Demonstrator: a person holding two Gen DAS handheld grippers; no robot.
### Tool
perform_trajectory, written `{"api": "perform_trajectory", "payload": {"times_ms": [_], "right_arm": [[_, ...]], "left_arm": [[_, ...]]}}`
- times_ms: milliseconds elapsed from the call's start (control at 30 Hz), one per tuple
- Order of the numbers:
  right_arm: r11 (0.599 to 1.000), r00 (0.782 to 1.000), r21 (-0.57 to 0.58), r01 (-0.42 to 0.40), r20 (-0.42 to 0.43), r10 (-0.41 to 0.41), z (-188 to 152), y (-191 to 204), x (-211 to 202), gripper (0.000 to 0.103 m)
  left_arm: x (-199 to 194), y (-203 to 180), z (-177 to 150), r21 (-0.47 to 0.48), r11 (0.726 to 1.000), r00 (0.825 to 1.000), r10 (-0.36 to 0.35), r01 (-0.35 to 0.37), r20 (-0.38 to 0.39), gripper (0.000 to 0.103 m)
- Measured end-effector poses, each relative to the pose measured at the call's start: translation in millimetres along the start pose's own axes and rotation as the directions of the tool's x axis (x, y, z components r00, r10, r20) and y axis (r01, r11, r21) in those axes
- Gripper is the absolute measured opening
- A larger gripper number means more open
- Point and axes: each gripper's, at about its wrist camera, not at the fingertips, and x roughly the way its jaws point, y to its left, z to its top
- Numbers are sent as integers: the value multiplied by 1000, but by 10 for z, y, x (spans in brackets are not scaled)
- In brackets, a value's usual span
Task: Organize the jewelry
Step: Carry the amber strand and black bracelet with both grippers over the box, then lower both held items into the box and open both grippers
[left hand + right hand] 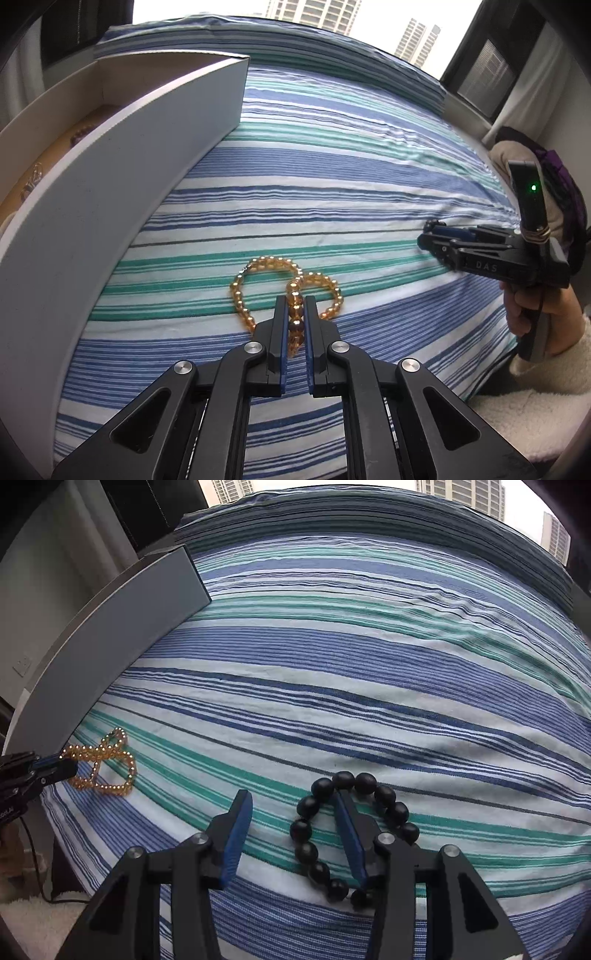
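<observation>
With the left gripper (295, 306) pinched on the amber bracelet (258, 275), lift slowly toward the white box (110, 192) while the right gripper (291, 808), fingers wide, straddles the black bracelet's (317, 786) near side

An amber bead strand (284, 291) lay looped in a loose figure-eight on the striped bedspread (332, 177), its near end lifted off the cloth. To its right, well apart, a bracelet of large matte black beads (351, 830) lay flat in a ring. At far left stood an open white box (122, 155) holding more beads, indistinct.
</observation>
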Motion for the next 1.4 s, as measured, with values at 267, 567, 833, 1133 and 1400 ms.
{"api": "perform_trajectory", "payload": {"times_ms": [267, 567, 833, 1133, 1400], "right_arm": [[999, 998, 35, 8, 62, -10, -191, -45, -415, 13], [989, 970, 16, -145, 200, 139, 101, 12, -1283, 13], [947, 903, -174, -270, 296, 312, 989, 658, -1634, 13], [895, 863, -289, -339, 284, 418, 2049, 1472, -1159, 13], [902, 925, -308, -301, 135, 355, 2511, 1996, -161, 13]], "left_arm": [[-343, 39, 63, -53, 998, 997, -33, 36, 64, 5], [-1182, 224, 375, -118, 991, 983, -40, 62, 181, 5], [-1904, 1026, 789, -256, 961, 955, 170, -106, 242, 5], [-1487, 1877, 1049, -352, 911, 947, 284, -217, 151, 5], [-777, 2164, 1118, -368, 897, 958, 282, -247, 44, 6]]}}
